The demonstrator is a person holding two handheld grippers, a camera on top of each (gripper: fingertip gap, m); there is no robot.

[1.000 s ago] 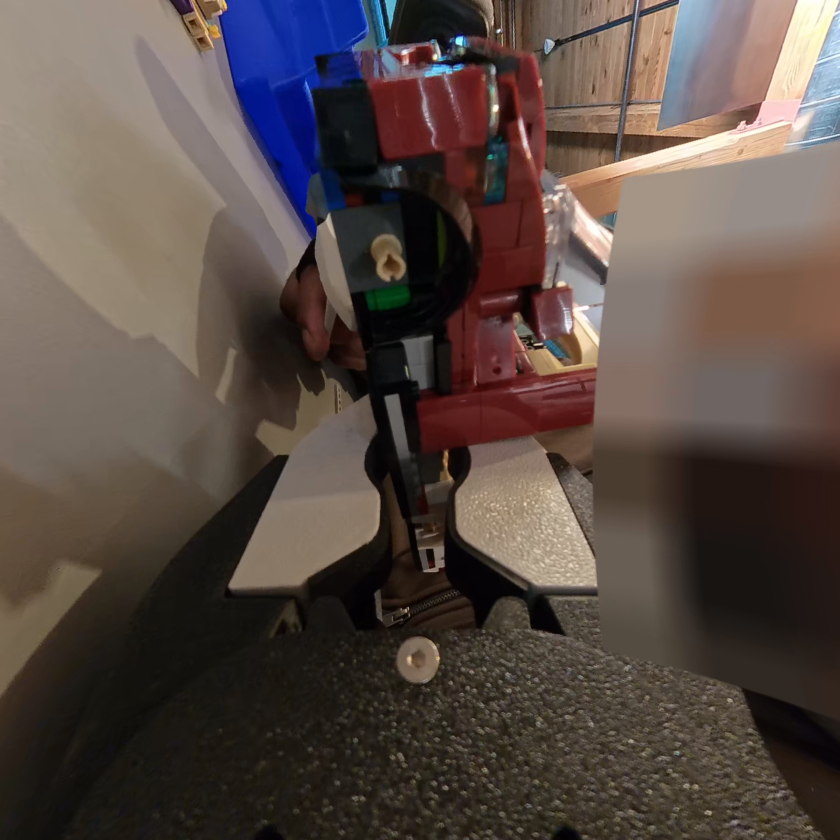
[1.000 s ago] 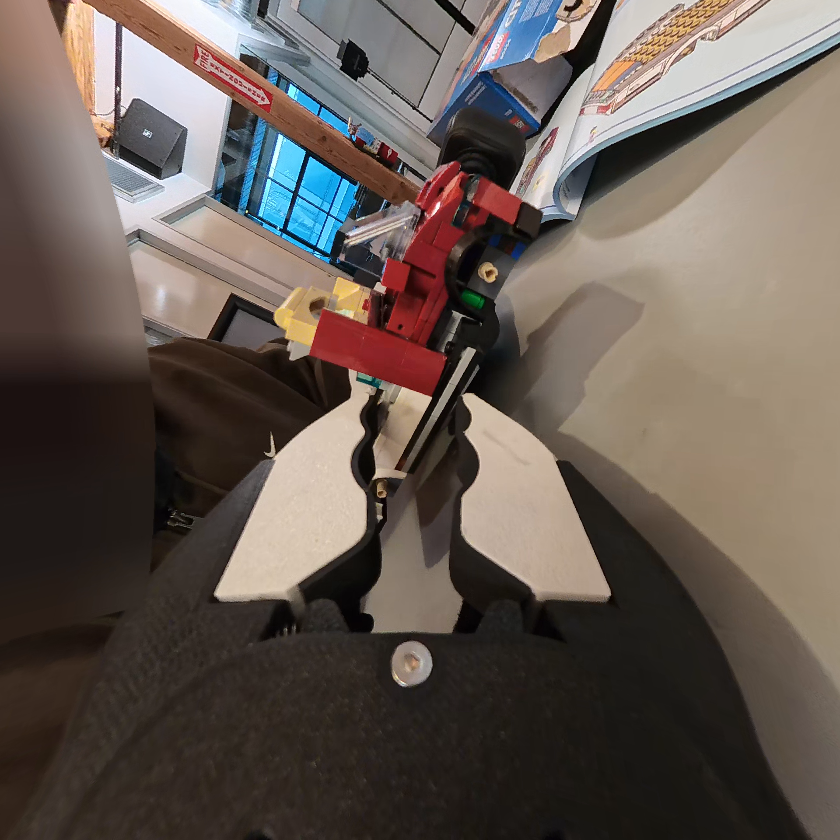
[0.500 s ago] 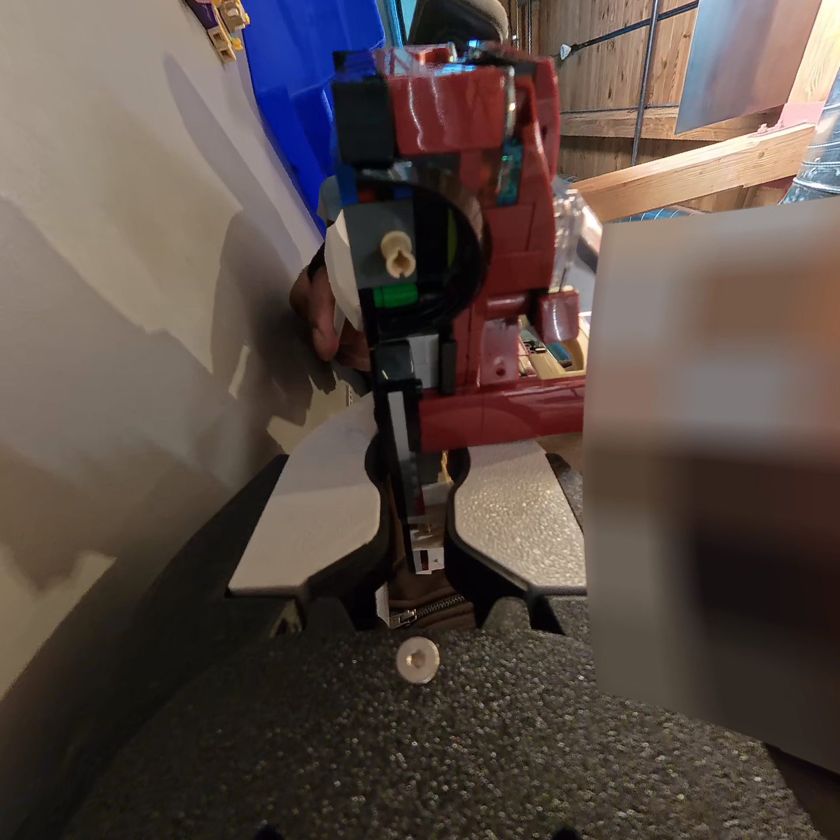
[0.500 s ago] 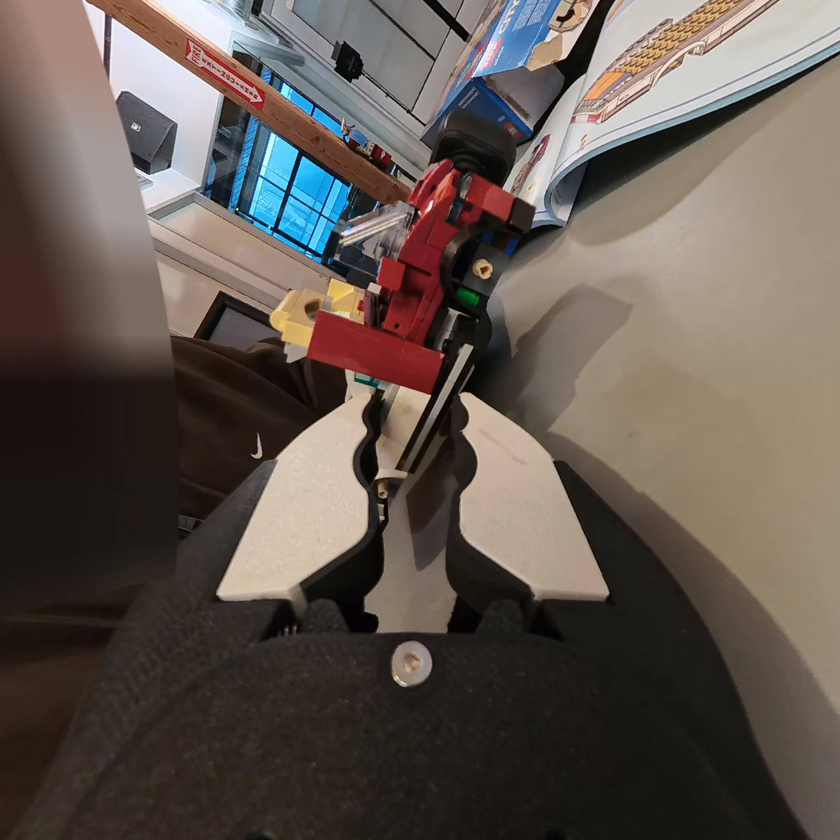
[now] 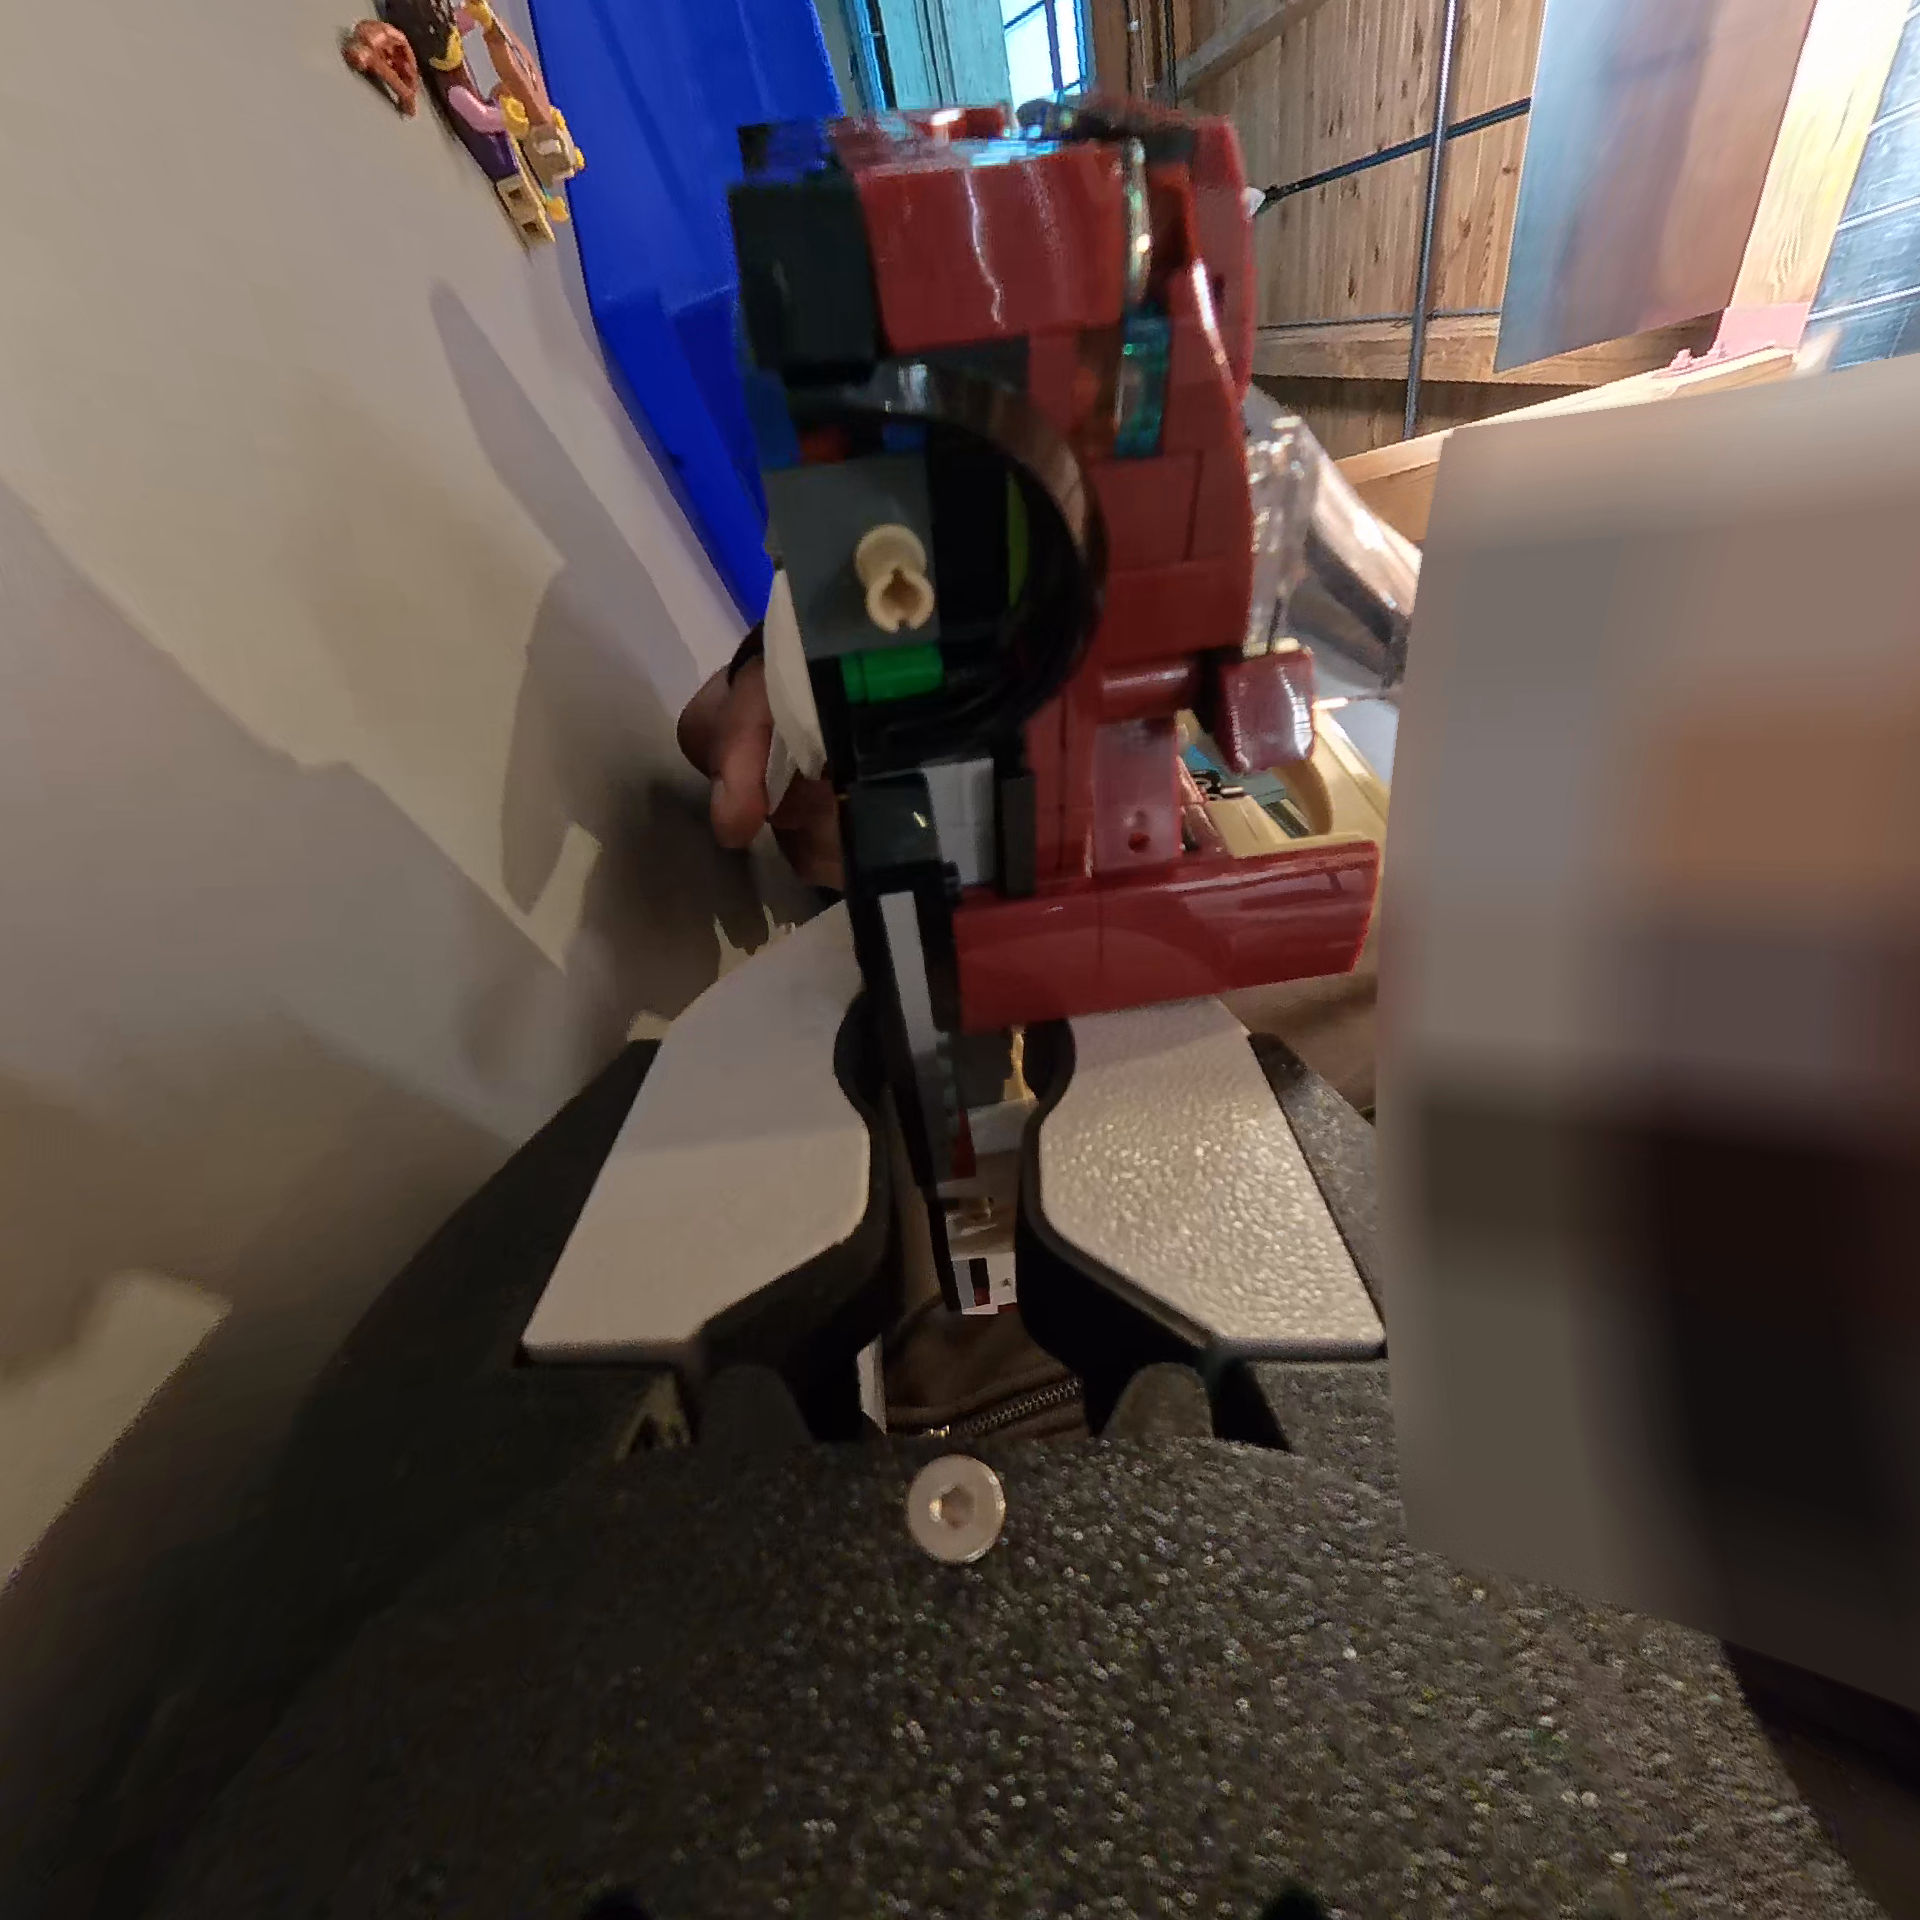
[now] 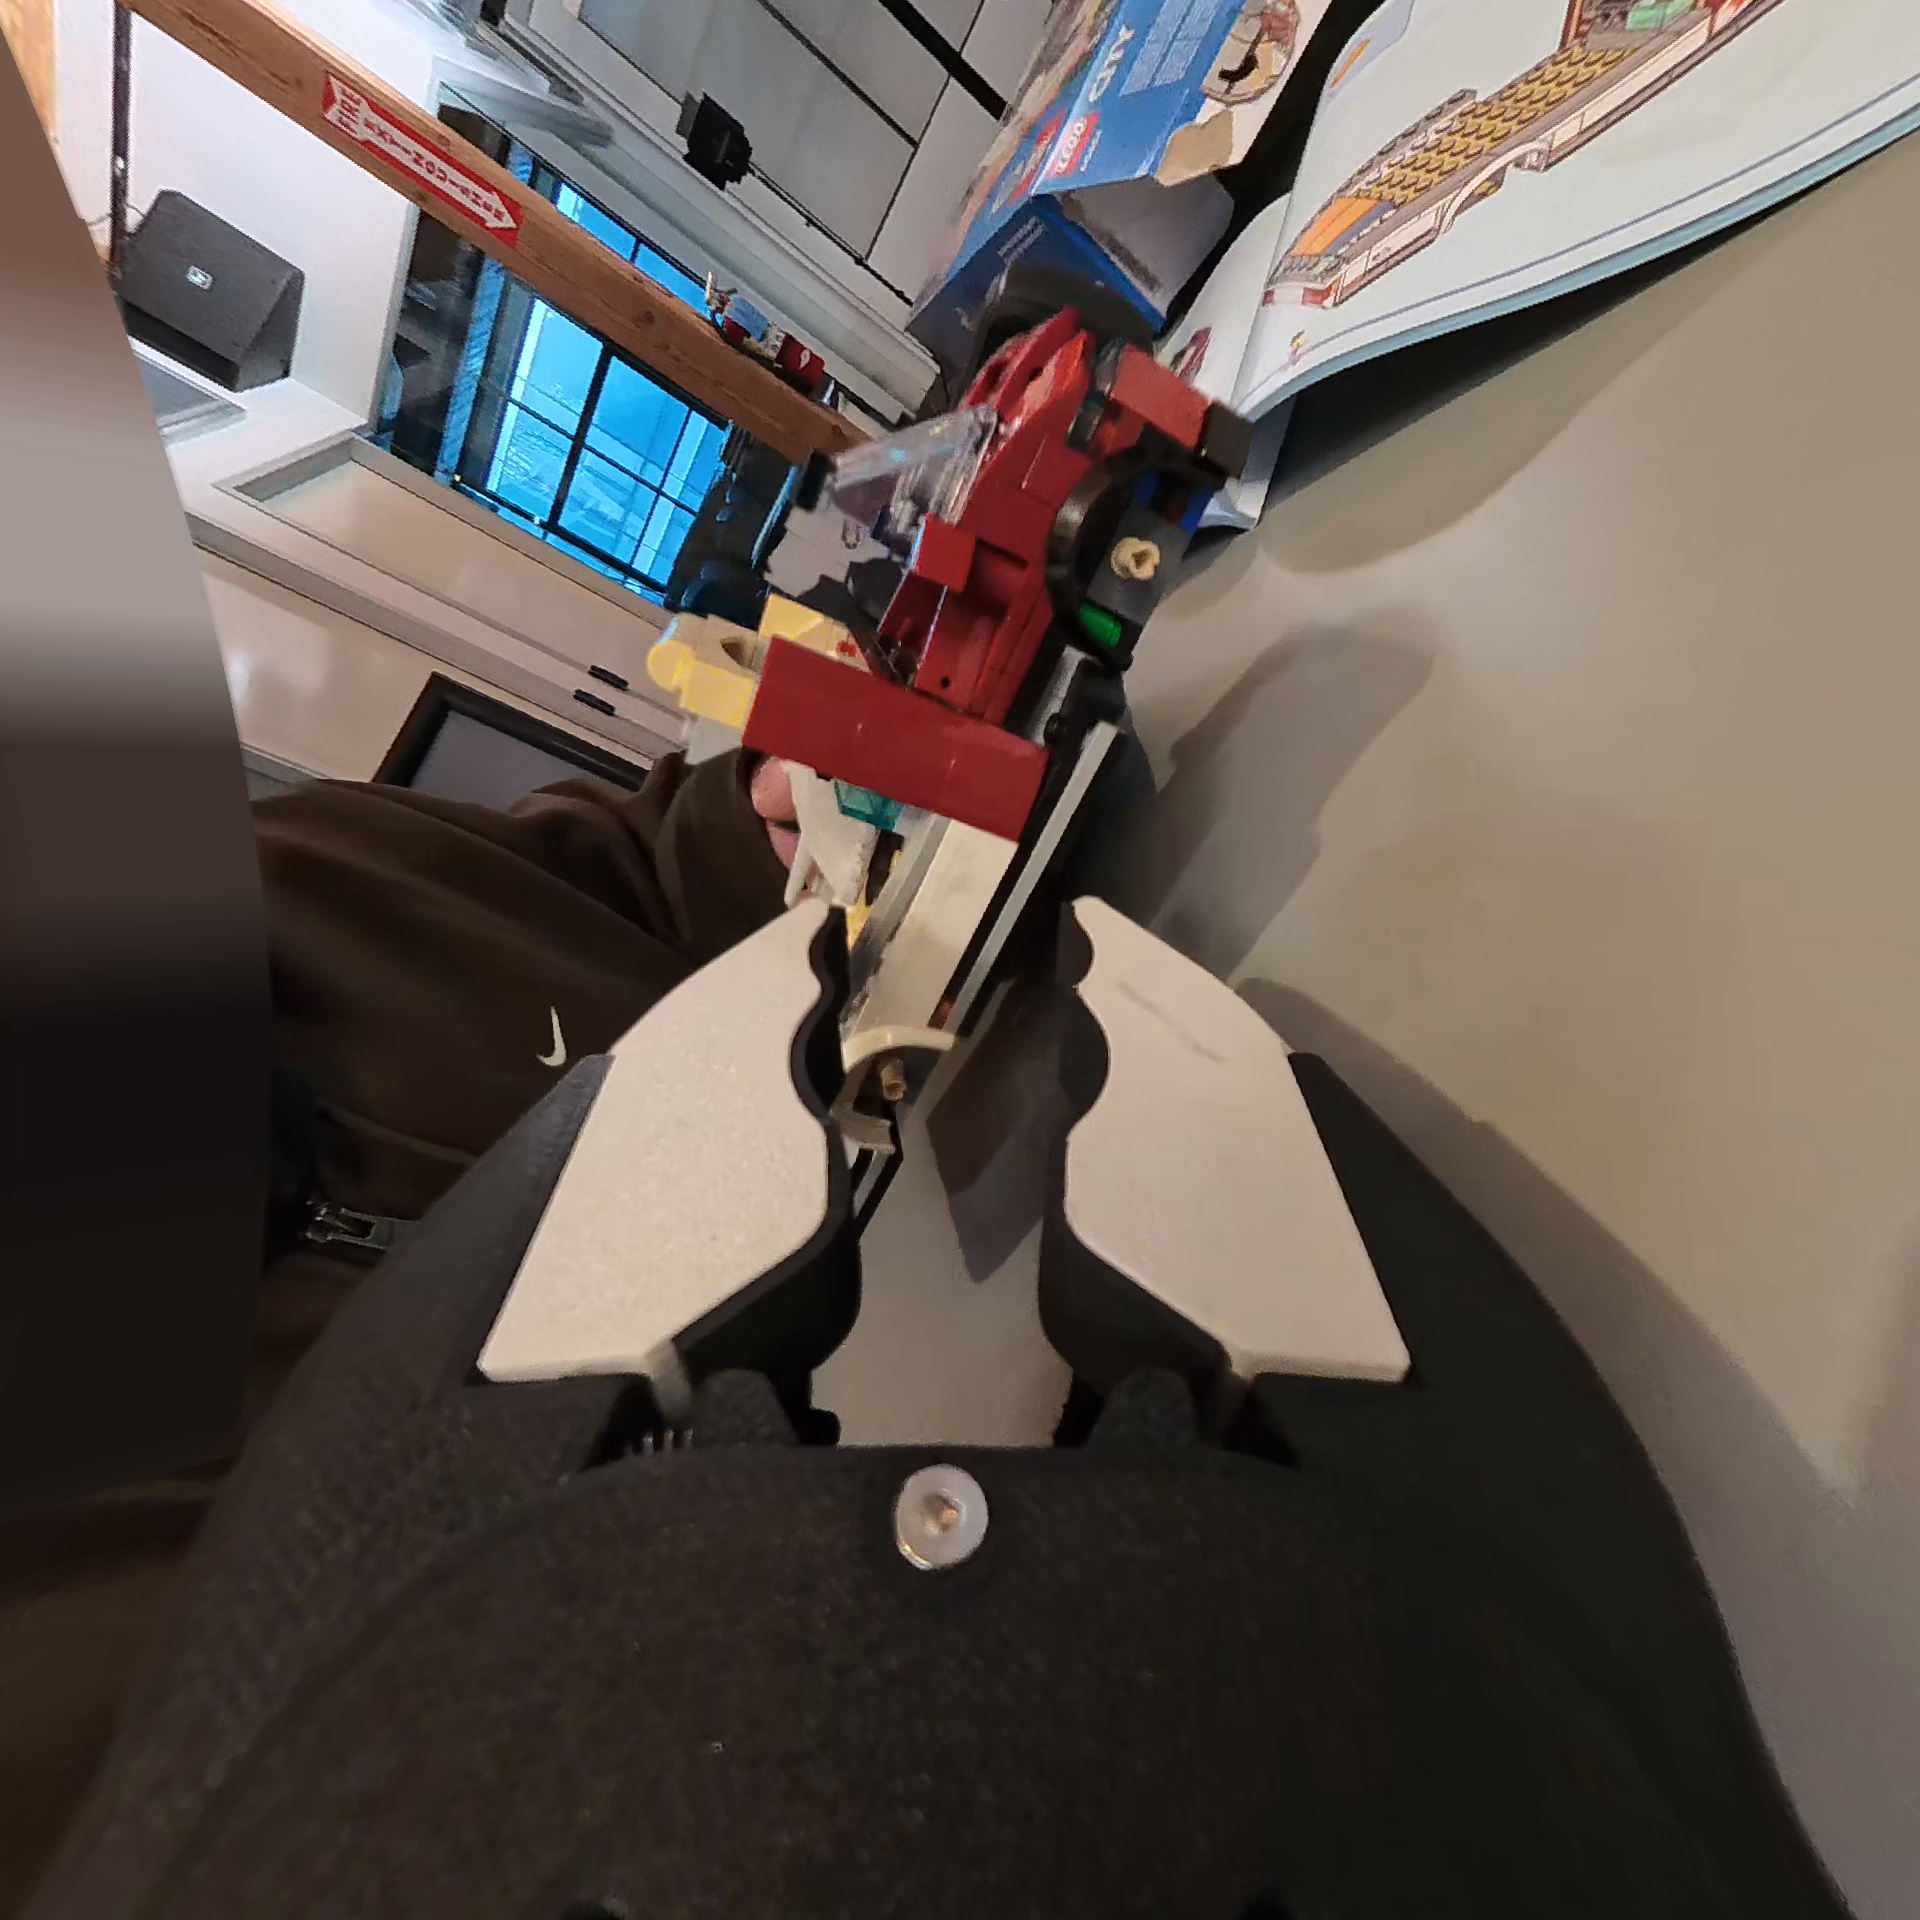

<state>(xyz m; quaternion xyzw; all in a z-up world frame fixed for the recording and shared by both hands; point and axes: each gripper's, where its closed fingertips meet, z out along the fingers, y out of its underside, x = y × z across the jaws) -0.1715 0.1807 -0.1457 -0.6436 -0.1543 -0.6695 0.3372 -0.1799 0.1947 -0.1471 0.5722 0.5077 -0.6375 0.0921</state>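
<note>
Two grippers meet on one dark-red brick-built model vehicle [image 5: 1049, 582], held off the grey tabletop [image 5: 260, 623]. Left gripper [image 5: 951, 1049] is clenched on the model's thin black-and-grey base edge, both pads pressed against it, evidently to keep it steady. Right gripper [image 6: 951, 997] stands released: the same base lies against its left finger [image 6: 717, 1091], with a clear gap to the right one. Beyond, a hand [image 5: 727, 748] shows behind the model. Farther off lie an open instruction booklet [image 6: 1558, 187] and a blue plastic bin [image 5: 665, 208].
</note>
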